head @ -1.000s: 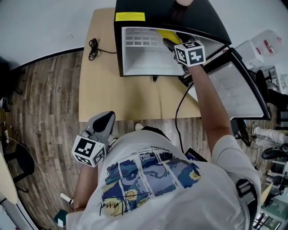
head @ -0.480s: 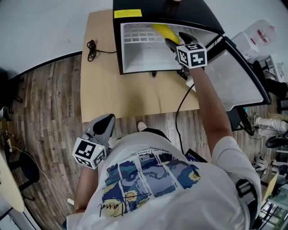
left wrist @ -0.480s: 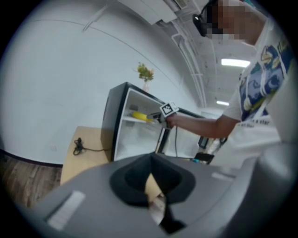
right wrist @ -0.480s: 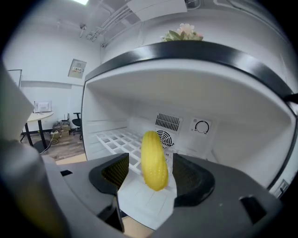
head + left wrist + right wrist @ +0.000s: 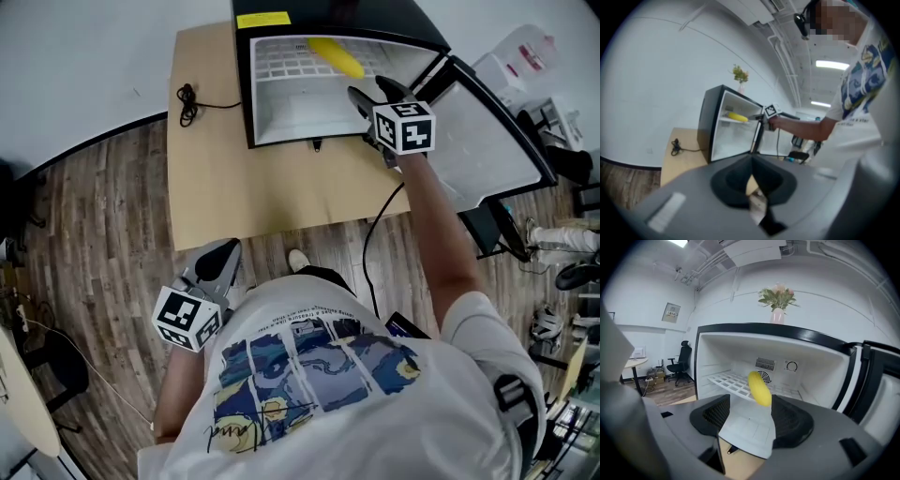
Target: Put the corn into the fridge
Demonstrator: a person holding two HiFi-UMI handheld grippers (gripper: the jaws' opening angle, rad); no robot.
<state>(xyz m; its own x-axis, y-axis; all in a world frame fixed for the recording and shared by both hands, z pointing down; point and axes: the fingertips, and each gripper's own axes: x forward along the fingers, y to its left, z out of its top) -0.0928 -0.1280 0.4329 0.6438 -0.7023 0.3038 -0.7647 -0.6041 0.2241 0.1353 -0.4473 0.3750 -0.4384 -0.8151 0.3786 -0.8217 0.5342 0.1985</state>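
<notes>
Would treat the corn (image 5: 336, 58), lying free on the fridge's (image 5: 246, 94) far shelf (image 5: 281, 61), as light, stiff, smooth and apt to roll, pinching across its middle, right gripper (image 5: 371, 90) fingers spread empty just near it, left gripper (image 5: 223, 248) fingers closed on nothing

Grey-brown plank floor (image 5: 94, 234) fills the head view's left and meets a white wall (image 5: 84, 56) at upper left. A pale wooden table (image 5: 216, 178) stands upper centre. 1 black office chair (image 5: 679, 363) shows mid-left in the right gripper view, and 2 ceiling lights (image 5: 833, 64) glow upper right in the left gripper view.
</notes>
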